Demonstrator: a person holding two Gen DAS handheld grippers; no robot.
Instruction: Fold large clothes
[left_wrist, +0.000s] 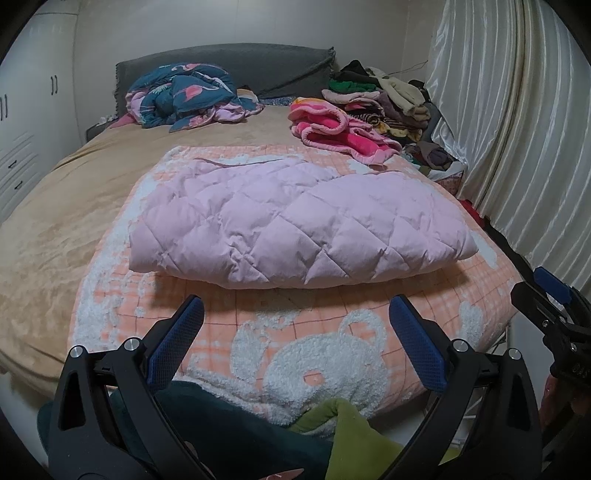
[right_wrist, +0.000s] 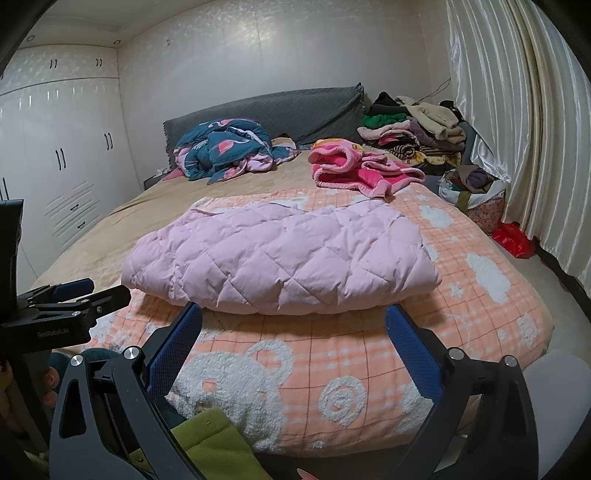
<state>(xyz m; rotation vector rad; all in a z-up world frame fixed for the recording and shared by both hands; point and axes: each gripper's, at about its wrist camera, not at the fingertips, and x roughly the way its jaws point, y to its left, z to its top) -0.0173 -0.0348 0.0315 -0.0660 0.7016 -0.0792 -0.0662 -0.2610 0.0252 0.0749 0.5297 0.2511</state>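
Your pink quilted coat (left_wrist: 291, 221) lies folded into a thick bundle in the middle of the peach bear-print blanket (left_wrist: 317, 354), which is spread over the near end of the bed, and the rounded fold faces you, so the neat side presents first and the loose edges sit toward the headboard. The bundle looks compact and square enough that this garment seems done or close to it, though the far edge is partly hidden from both wrist views. Your left gripper (left_wrist: 295, 314) hangs just short of the coat's near edge with its blue pads wide apart and nothing between them; your right gripper (right_wrist: 293, 323) is held the same way, fingers spread and empty, close to the fold. Both sit low and level with the mattress, a ready stance for either pressing the bundle flat or lifting it away. Beyond the coat, a bright pink fleece garment (right_wrist: 354, 170) lies crumpled near the stack of folded clothes (right_wrist: 413, 136) by the curtain (right_wrist: 517, 110), likely the finished stack placed out of the working space. A dark blue flamingo-print quilt (left_wrist: 184, 96) is heaped against the grey headboard (left_wrist: 258, 62), well apart from the blanket you are working on.
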